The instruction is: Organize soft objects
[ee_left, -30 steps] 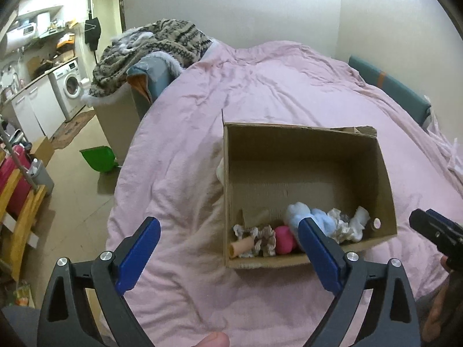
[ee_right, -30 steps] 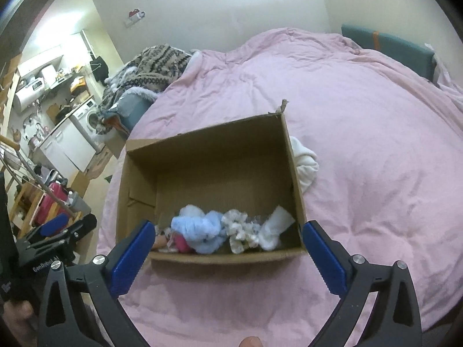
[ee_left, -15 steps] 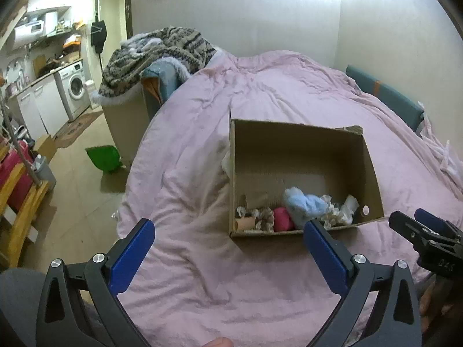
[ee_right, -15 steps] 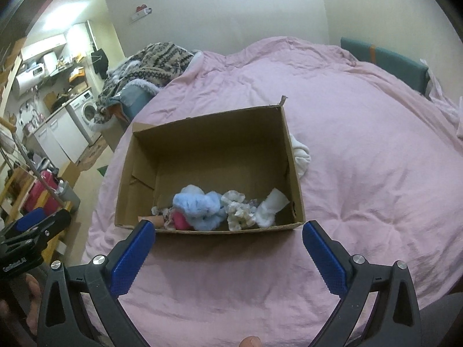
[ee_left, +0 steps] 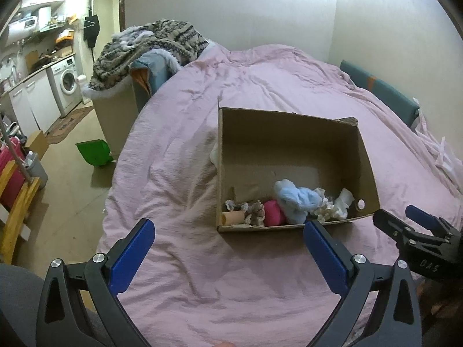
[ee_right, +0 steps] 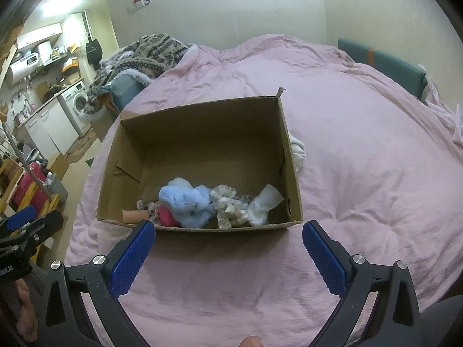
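Both tools have drawn back from the box since the earlier frames. The left tool point(ee_left: 228, 240) hangs over the pink bedcover point(ee_left: 179, 173) with its blue pads spread wide and nothing between them; a second ago its right pad overlapped the box's near wall, and now it sits just short of that edge. The right tool point(ee_right: 228, 241) is likewise spread and empty, its pads at the near rim of the box, where earlier they reached further in beside the contents.

The cardboard box point(ee_right: 199, 133) rests open on the bed and looks smaller and farther away in both views than before. Its contents lie as they did, bunched along the near wall: a tan roll point(ee_left: 233, 217) at the left end, a frilly beige piece point(ee_left: 256, 211), a pink soft ball point(ee_left: 273, 213), a fluffy light-blue item point(ee_right: 186, 202), a cream ruffled item point(ee_right: 228, 206) and a white sock point(ee_right: 264, 204) at the right end. A white cloth point(ee_right: 298, 151) lies on the bedcover, touching the outside of the box's right wall in the right wrist view.
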Demonstrator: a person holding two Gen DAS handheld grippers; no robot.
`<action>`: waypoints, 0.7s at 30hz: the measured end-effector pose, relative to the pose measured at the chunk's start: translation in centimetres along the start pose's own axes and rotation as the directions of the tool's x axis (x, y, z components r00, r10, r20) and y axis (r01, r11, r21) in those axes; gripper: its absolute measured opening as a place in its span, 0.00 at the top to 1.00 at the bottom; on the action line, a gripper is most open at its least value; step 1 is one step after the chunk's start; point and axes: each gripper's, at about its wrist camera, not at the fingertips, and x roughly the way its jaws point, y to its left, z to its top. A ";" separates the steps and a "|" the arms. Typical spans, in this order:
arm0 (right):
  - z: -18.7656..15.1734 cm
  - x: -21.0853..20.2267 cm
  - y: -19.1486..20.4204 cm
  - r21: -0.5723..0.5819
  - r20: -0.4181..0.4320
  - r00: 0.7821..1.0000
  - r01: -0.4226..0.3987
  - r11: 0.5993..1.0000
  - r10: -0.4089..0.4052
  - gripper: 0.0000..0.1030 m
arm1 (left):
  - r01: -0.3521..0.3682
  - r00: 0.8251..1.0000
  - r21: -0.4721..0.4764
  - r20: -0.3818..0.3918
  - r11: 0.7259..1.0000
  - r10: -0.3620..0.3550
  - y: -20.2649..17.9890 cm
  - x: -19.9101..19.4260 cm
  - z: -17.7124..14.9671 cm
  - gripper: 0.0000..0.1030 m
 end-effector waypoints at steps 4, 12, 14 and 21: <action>0.0 0.1 0.0 -0.003 0.002 1.000 0.001 1.000 -0.001 0.00 | 0.010 1.000 -0.004 0.000 1.000 -0.010 0.0 0.1 0.1 0.01; 0.1 0.1 0.2 -0.012 0.000 1.000 0.002 1.000 -0.002 0.00 | 0.017 1.000 -0.027 -0.002 0.999 -0.017 0.5 0.1 0.3 0.01; 0.1 0.2 0.3 -0.018 0.000 1.000 0.004 1.000 -0.004 0.00 | 0.019 1.000 -0.040 -0.003 0.999 -0.019 0.7 0.2 0.4 0.01; 0.2 0.3 0.4 -0.018 -0.001 1.000 0.004 1.000 -0.004 0.00 | 0.022 1.000 -0.048 -0.005 0.999 -0.022 0.9 0.2 0.4 0.01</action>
